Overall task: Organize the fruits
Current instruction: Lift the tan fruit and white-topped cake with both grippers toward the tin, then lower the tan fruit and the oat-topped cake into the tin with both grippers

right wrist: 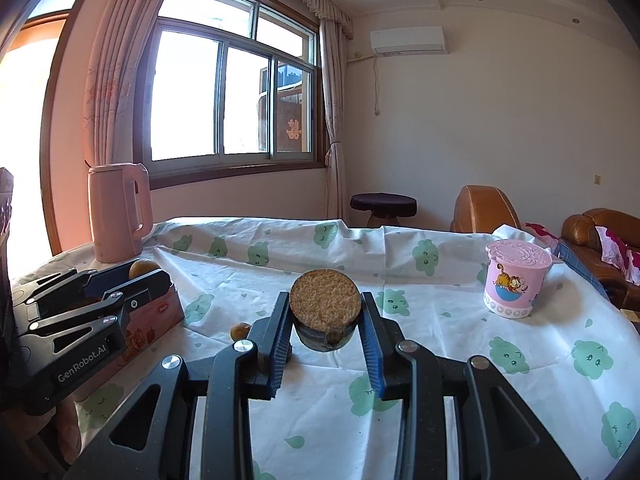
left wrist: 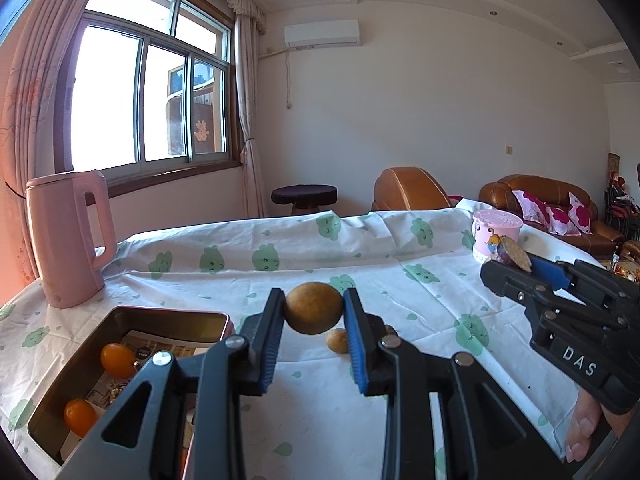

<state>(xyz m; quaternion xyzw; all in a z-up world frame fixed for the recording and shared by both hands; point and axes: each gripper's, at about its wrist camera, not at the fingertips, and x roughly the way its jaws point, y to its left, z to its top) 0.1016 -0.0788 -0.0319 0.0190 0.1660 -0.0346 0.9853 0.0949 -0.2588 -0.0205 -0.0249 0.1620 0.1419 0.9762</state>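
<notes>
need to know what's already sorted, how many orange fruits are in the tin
2. One orange fruit lies toward the far left of the tin; the other sits nearer the camera by the left wall. The left gripper covers part of the tin, so more may be hidden.

2 orange fruits (left wrist: 117, 359) in tin (left wrist: 132, 314), 2 brown fruits (left wrist: 314, 307), 1 halved fruit (right wrist: 325, 308), 1 kettle (left wrist: 66, 238), 1 cup (right wrist: 516, 280)

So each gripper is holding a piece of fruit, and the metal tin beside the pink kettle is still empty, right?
Not quite. The left gripper and right gripper do each hold a fruit, but the metal tin beside the pink kettle is not empty: the left wrist view shows two orange fruits in it.
</notes>
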